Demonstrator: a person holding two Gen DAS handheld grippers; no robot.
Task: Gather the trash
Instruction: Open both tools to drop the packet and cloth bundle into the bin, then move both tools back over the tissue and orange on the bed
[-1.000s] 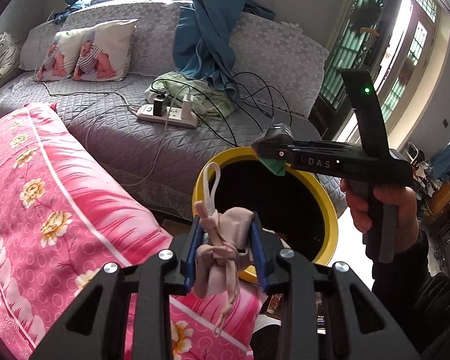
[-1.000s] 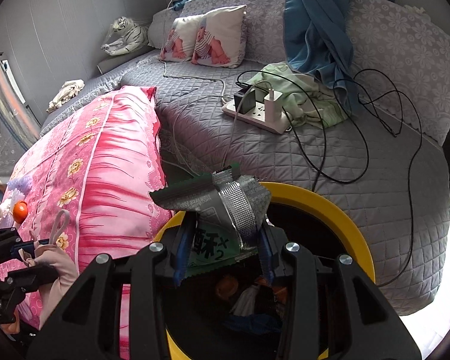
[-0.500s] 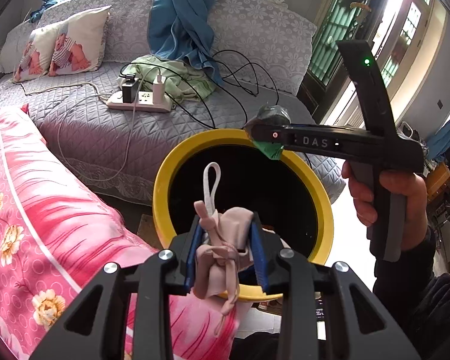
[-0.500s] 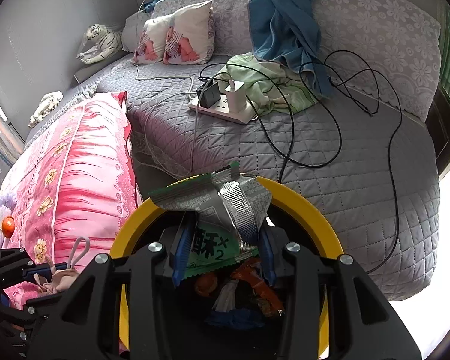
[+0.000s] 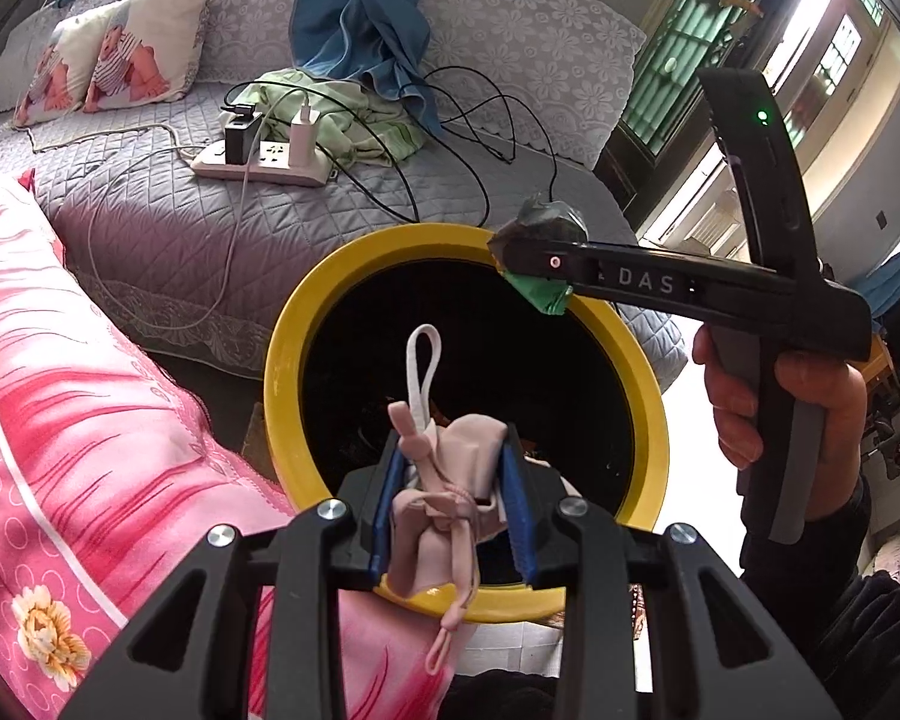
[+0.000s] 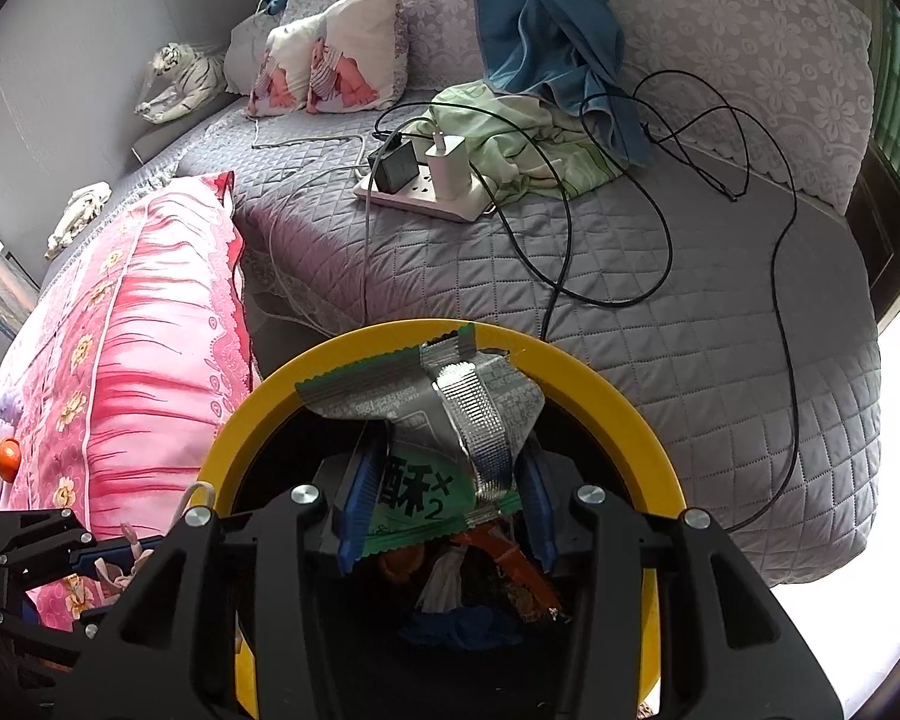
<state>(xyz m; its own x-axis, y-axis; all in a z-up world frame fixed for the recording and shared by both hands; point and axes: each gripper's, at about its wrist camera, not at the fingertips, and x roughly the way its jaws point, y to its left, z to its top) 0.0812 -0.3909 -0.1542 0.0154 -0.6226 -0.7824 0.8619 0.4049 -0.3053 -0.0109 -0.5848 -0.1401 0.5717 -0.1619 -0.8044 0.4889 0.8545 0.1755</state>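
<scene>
Dropping trash into the yellow bin (image 5: 282, 360)

Some trash lies inside already. Right gripper (image 6: 444, 516) jaws are opening around the green wrapper (image 6: 426, 420); left gripper (image 5: 450, 504) jaws pinch a pink mask (image 5: 444, 480).

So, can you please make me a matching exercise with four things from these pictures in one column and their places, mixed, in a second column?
Things:
1. pink face mask
2. green snack wrapper
3. white power strip
4. yellow bin

Places:
A. lying on the grey quilted sofa
B. between the fingers of the left gripper
C. standing between the pink bedding and the sofa
D. between the fingers of the right gripper

Pairs: 1-B, 2-D, 3-A, 4-C
</scene>
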